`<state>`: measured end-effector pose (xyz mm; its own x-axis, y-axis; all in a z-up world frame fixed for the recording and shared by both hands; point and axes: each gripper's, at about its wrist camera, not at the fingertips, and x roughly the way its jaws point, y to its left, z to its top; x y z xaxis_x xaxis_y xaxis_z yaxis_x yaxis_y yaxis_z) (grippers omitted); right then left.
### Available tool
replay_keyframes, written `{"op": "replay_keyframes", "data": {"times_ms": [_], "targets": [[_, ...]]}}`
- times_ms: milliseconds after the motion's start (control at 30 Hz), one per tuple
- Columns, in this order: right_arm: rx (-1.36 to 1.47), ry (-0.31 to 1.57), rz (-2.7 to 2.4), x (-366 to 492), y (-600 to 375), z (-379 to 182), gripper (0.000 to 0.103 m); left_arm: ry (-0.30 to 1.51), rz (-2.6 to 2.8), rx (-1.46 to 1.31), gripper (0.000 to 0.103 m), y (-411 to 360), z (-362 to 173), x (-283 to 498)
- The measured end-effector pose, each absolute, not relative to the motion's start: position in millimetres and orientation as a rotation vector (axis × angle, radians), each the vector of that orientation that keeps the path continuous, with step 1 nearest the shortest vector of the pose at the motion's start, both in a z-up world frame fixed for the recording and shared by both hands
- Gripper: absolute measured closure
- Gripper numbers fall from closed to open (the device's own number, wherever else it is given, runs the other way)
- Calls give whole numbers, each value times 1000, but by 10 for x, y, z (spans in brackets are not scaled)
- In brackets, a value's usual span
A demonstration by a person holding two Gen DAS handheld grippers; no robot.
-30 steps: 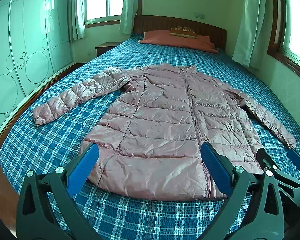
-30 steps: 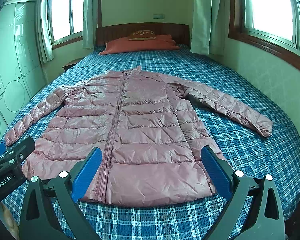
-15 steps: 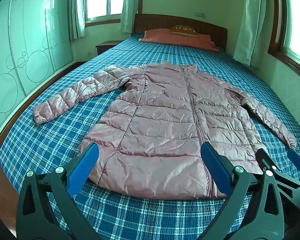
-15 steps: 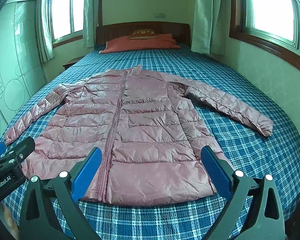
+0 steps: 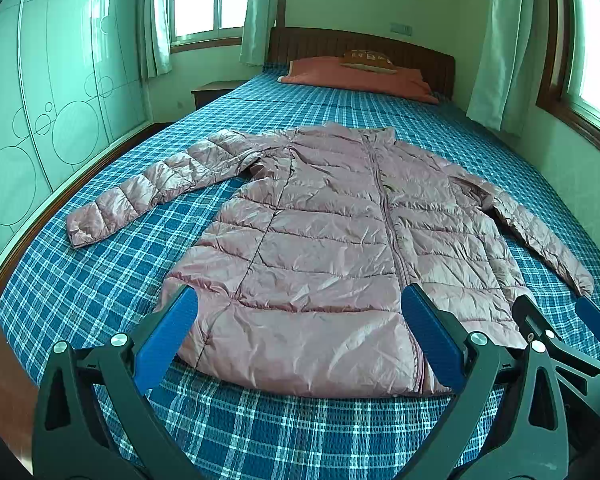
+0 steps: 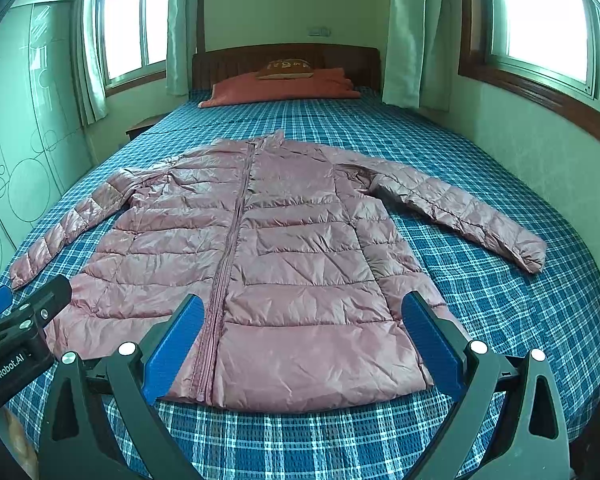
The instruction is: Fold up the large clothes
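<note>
Risk comes first: we judge the shiny quilted shell of the jacket (image 5: 320, 256) to be slippery, so a shallow pinch at the hem could slide off and let the fold collapse. Puffy filling may also spring back and open a fold that is not pressed flat. Sleeves lying wide could trail and bunch if the body is lifted before they are folded in.

We hold the left gripper (image 5: 300, 334) with its jaws spread wide, empty, at the bottom of the left wrist frame. The right gripper (image 6: 300, 338) is likewise spread and empty at the bottom of its frame. Neither touches the fabric.

We see the jacket lying flat, zipped, front up, on the blue plaid bed (image 6: 540, 320), filling the centre of both frames, collar toward the top. Its hem lies just beyond the fingertips of both grippers. One sleeve (image 5: 148, 196) reaches toward the left edge, the other sleeve (image 6: 460, 212) toward the right edge.
</note>
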<state>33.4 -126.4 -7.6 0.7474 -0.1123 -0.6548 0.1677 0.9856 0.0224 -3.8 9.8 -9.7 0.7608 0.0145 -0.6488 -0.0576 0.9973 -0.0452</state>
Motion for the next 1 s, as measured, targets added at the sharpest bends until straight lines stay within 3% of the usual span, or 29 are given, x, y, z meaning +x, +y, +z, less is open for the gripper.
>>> {"op": "replay_keyframes", "data": {"times_ms": [667, 1000], "targets": [[107, 715, -146, 375, -1305, -135, 5, 714, 41, -97, 2, 154, -163, -11], [397, 712, -153, 662, -2110, -418, 5, 822, 58, -366, 2, 831, -490, 668]]}}
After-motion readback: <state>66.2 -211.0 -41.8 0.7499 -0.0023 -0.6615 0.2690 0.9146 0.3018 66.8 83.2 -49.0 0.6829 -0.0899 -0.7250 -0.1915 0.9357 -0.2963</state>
